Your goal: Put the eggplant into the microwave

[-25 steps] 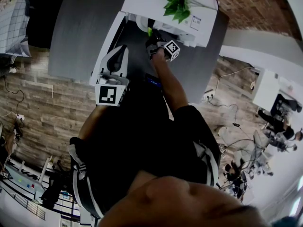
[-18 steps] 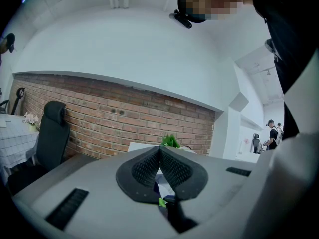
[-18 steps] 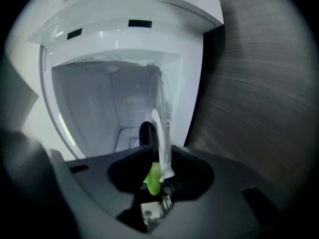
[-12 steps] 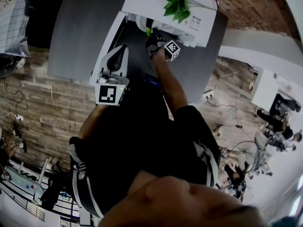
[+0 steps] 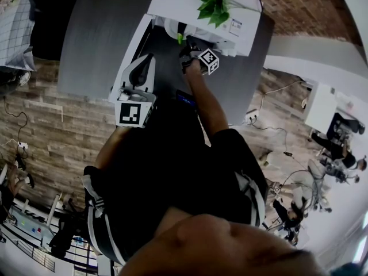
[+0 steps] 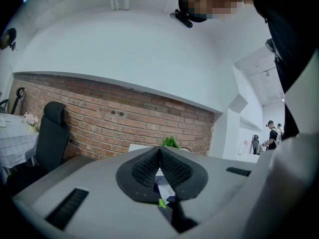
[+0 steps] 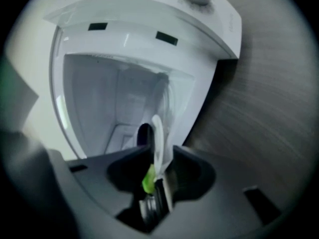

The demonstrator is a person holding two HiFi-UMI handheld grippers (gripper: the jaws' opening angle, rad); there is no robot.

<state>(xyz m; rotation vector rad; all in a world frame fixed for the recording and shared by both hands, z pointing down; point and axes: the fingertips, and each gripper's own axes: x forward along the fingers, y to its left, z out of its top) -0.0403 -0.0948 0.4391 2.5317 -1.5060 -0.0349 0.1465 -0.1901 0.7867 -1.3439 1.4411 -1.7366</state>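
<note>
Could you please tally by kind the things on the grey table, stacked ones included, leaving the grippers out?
White box-shaped microwave, door open: 1
Green leafy plant on its top: 1
Dark eggplant with green stem: 1
Total: 3

The right gripper (image 7: 159,152), whose jaws have just been opening, hides all of the eggplant (image 7: 144,134) but a dark tip and a green stem between them, the microwave (image 7: 89,98) behind is blurred, and its back is cut off by the head view's top edge.
</note>
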